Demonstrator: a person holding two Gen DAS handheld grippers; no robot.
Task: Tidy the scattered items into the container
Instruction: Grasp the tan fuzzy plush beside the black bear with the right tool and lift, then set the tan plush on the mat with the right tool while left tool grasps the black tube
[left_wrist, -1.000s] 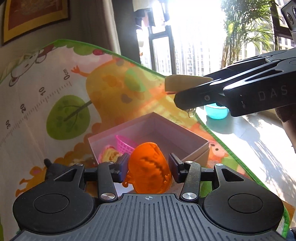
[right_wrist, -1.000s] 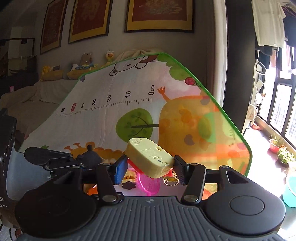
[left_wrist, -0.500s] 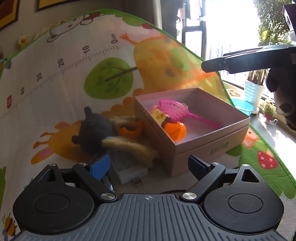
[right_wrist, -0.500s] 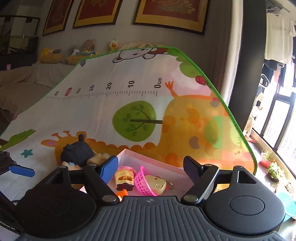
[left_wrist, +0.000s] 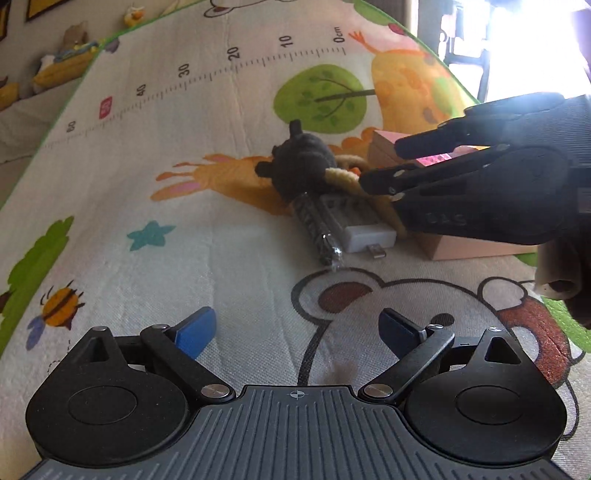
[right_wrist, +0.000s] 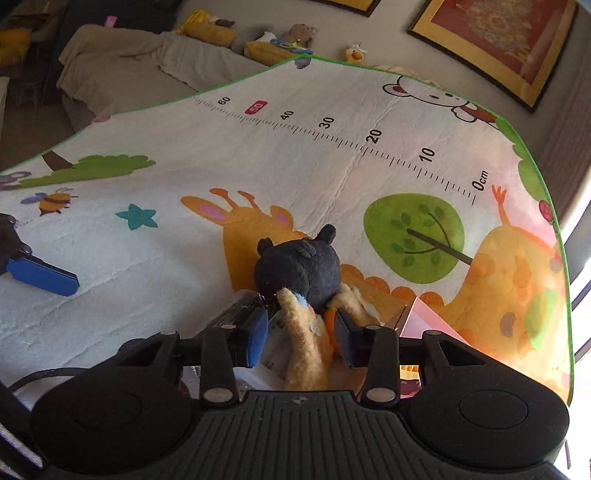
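A black plush toy (right_wrist: 299, 269) with tan limbs (right_wrist: 303, 343) lies on the play mat beside the pink box (left_wrist: 461, 247). Against the toy lie a white charger block (left_wrist: 354, 218) and a clear tube (left_wrist: 317, 232). My right gripper (right_wrist: 301, 338) is down over the toy. Its jaws are closing, with a tan limb between the pads and a sliver of gap still showing on the left. My left gripper (left_wrist: 297, 330) hovers low over bare mat in front of the pile. Its jaws are opening wide with nothing between them. The right gripper (left_wrist: 380, 164) hides most of the box.
The play mat (right_wrist: 147, 166) spreads to the left and far side. An orange ring (right_wrist: 328, 321) peeks out under the toy. A grey couch (right_wrist: 129, 62) with soft toys stands beyond the mat. Bright windows are off to the right.
Both grippers let their toys go into the box, then swung left and down to the pile beside it. The right jaws have narrowed around the toy's limb; the left stays wide.
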